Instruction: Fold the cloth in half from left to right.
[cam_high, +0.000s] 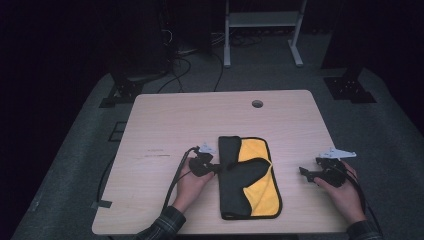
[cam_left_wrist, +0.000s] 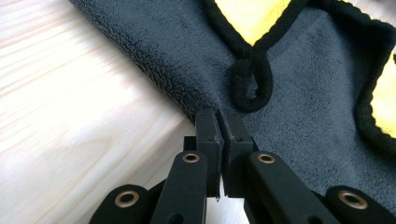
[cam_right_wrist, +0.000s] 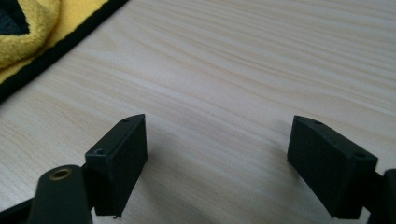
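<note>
Near the middle of the tabletop (cam_high: 165, 125) lies a folded cloth (cam_high: 235, 190), dark grey on one face and yellow on the other, edged in black piping. Its long axis runs away from the person, and a grey flap is turned over the yellow part so that a triangle of yellow shows at the top and a strip along the right side.

At the cloth's left edge, the left gripper (cam_high: 216, 169) has its fingers (cam_left_wrist: 208, 135) pressed together, and in the left gripper view they meet right at the grey border of the cloth (cam_left_wrist: 299, 107), just below a small loop of piping (cam_left_wrist: 250, 86). Whether any fabric is actually pinched between them is hard to tell; the tips sit at the very edge, so at best it is a thin bite.

Well apart to the right, the right gripper (cam_high: 306, 173) rests over bare wood, its fingers (cam_right_wrist: 119, 163) spread wide with nothing between them, the cloth's yellow corner (cam_right_wrist: 28, 37) off to its upper left.

The main risk, as I judge it, is that shallow hold: a lift or pull could let the edge slip free, or catch only the top layer so the fold opens unevenly. With the far hand not pinning anything, a sideways tug could also drag the whole cloth across the wood instead of unfolding it
</note>
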